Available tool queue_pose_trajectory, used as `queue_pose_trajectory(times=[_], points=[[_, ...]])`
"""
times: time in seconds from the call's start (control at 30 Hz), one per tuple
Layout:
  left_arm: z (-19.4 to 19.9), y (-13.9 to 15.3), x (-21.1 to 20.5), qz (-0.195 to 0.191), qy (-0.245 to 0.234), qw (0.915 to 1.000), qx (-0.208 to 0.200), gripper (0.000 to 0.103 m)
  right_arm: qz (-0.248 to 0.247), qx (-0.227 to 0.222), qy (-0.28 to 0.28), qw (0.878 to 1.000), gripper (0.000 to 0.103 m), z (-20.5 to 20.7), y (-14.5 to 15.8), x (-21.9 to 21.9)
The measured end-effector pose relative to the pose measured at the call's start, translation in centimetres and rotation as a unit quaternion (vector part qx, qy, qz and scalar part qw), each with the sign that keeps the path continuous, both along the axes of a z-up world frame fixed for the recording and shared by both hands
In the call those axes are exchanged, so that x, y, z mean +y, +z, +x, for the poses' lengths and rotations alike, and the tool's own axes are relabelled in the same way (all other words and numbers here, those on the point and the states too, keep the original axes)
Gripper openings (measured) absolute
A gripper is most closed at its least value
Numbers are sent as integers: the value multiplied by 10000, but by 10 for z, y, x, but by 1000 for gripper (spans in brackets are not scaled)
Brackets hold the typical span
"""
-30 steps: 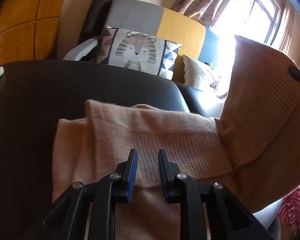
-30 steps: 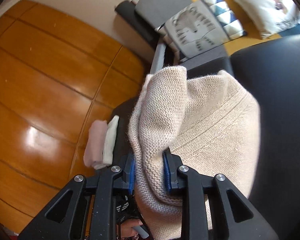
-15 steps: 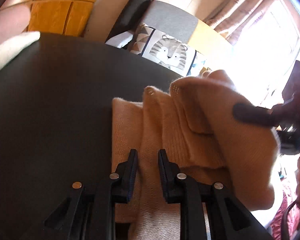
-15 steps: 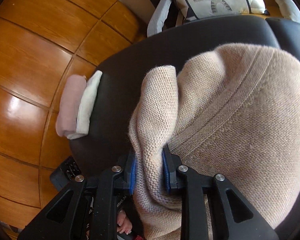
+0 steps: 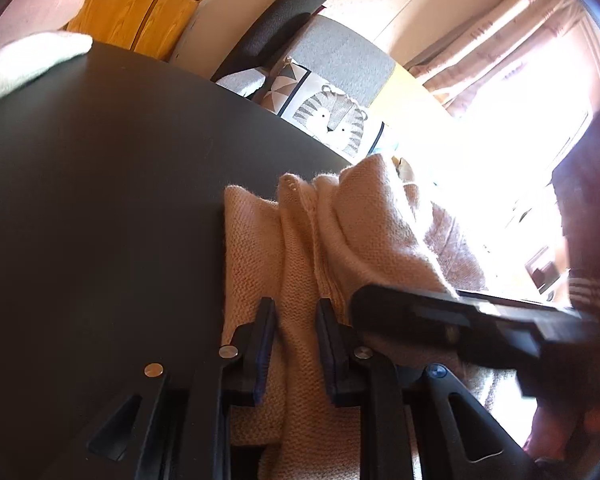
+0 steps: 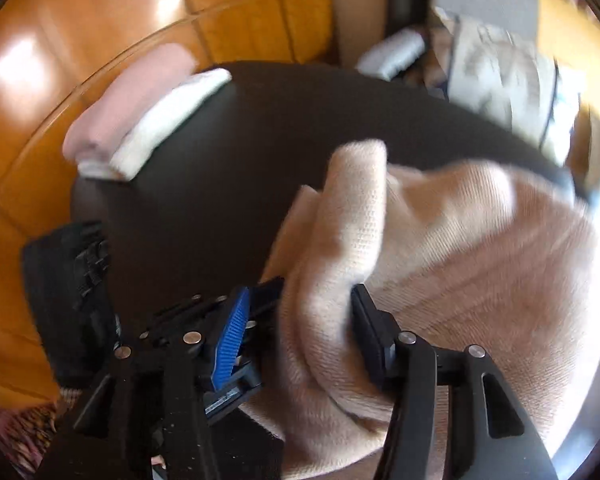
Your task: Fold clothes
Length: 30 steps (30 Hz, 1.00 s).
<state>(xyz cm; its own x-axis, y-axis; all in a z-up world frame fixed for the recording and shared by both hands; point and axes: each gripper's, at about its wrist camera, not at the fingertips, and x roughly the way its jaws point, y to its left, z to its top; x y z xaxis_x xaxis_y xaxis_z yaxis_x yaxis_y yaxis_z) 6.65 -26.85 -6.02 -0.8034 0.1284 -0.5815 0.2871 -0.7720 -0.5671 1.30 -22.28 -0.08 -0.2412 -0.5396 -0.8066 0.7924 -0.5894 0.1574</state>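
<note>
A beige knit sweater lies bunched in folds on the black table. My left gripper is shut on a fold of it near the sweater's left edge, low over the tabletop. The right gripper points steeply down at the sweater. Its jaws are opening with a thick fold still between them. The blue left pad stands apart from the cloth. In the left wrist view a right gripper finger crosses in over the sweater from the right, blurred.
A folded pink garment and a folded white one lie at the table's far left edge. Behind the table is a sofa with a tiger cushion. A black object sits off the table's left edge. A hand shows at lower right.
The right gripper swung left and down, bringing the lifted sweater part over onto the pile, and its jaws have spread. The left gripper kept its hold and shifted along the table.
</note>
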Motion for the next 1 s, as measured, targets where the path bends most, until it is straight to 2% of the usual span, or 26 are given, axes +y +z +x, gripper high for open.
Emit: queue_pose_trajectory(times=[0.07, 0.13, 0.2, 0.3, 0.33, 0.37, 0.43, 0.5, 0.6, 0.67, 0.73, 0.8, 0.87, 0.93, 1.0], points=[[2, 1, -2, 48, 51, 10000, 16, 21, -292, 312, 171, 9989, 56, 14, 16, 7], [6, 5, -3, -54, 59, 10000, 5, 21, -811, 538, 275, 9949, 56, 26, 35, 24], [10, 9, -2, -221, 67, 9997, -11, 21, -1170, 965, 88, 9884, 56, 31, 52, 47], [21, 19, -7, -522, 328, 9981, -48, 21, -1435, 1264, -710, 9790, 56, 19, 61, 91], [26, 23, -11, -551, 456, 9974, -29, 21, -1353, 1266, -1043, 9771, 54, 11, 59, 106], [30, 27, -17, -520, 577, 9970, 8, 21, -1177, 1280, -1353, 9754, 44, 2, 56, 115], [34, 36, -27, -472, 750, 9960, 70, 21, -745, 1270, -1755, 9734, 35, -13, 42, 127], [35, 46, -33, -516, 859, 9949, 141, 21, -492, 1183, -1890, 9736, 35, -20, 26, 131], [30, 67, -30, -803, 799, 9931, 293, 21, -234, 1354, -1645, 9768, 37, -9, 11, 120], [20, 80, -23, -950, 580, 9932, 356, 21, -228, 1384, -1264, 9820, 37, 1, 4, 112], [8, 88, -10, -1066, 309, 9931, 385, 21, -17, 1291, -847, 9880, 38, 8, -10, 95], [-7, 93, 6, -1151, 29, 9923, 447, 21, 255, 1648, -520, 9846, 45, 25, -23, 82], [-20, 94, 18, -1235, -158, 9913, 427, 21, 208, 1786, -292, 9833, 50, 34, -27, 78], [-36, 90, 25, -1017, -140, 9942, 317, 22, -154, 1513, -136, 9883, 53, 34, -25, 85], [-52, 84, 29, -736, -96, 9971, 154, 22, -144, 1515, 76, 9883, 53, 39, -26, 84]])
